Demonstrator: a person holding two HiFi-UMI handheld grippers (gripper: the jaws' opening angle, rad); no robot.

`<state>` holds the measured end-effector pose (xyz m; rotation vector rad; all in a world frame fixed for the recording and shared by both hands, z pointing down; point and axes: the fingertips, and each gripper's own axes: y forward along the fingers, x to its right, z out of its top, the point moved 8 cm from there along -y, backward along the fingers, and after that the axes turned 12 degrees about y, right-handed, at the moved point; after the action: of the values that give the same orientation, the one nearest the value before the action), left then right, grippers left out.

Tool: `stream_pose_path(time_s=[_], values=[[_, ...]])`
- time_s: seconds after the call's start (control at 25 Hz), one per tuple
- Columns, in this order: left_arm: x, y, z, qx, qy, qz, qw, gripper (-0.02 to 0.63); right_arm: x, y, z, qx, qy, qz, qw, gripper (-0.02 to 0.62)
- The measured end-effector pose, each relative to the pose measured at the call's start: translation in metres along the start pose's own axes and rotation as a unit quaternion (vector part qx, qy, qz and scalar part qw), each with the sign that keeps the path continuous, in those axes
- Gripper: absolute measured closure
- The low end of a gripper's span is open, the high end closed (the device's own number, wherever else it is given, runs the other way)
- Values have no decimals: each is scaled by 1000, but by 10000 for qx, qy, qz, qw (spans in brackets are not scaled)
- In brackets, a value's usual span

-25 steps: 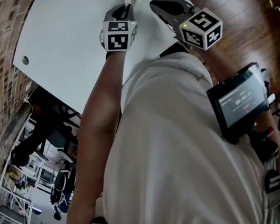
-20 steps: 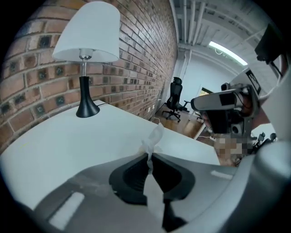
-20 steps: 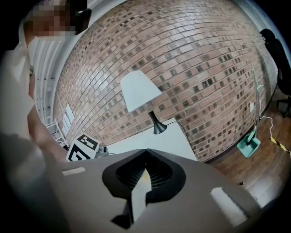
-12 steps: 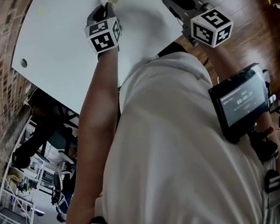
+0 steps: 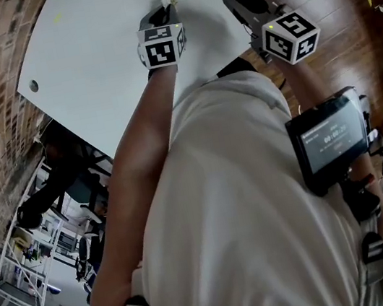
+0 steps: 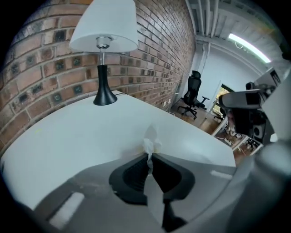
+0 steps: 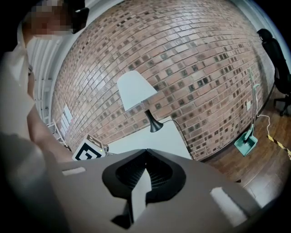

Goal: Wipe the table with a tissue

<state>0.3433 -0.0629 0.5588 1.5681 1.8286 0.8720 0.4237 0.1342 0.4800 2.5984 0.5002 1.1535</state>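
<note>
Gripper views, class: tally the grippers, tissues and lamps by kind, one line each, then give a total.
Grippers: 2 (left gripper, right gripper)
Tissues: 1 (tissue, pinched in the left gripper)
Lamps: 1 (lamp on the table; both views show the same one)
Total: 4

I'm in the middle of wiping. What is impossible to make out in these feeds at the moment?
- Whether the tissue touches the table: in the left gripper view the left gripper hides its underside; in the head view it is too small.
- Table's near part: head view, the person's torso covers it.
- Print on the screen: head view, too small.
</note>
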Motion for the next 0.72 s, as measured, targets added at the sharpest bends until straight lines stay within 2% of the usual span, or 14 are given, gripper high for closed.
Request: stream_pose_path(time_s=[0.12, 0.24, 0.32, 0.48, 0.6, 0.72], values=[[16, 1, 0, 19, -92, -326, 9994, 583, -3, 2, 2, 22, -24, 45, 10000, 589], [35, -1, -1, 98, -206, -1070, 9940, 583, -6, 4, 6, 30, -67, 109, 9999, 589], [43, -8, -2, 280, -324, -1326, 9903, 583, -8, 5, 10, 61, -91, 155, 9998, 589], [34, -36, -2, 857, -793, -1141, 9866, 583, -13, 6, 21, 154, -174, 241, 9994, 589], [27, -63, 0, 1282, -906, -938, 9831, 583, -19, 7, 29, 121, -345, 352, 9987, 589], [20, -86, -2, 1606, -1012, -557, 9802, 583, -28, 12, 33, 22, -558, 598, 9966, 589]])
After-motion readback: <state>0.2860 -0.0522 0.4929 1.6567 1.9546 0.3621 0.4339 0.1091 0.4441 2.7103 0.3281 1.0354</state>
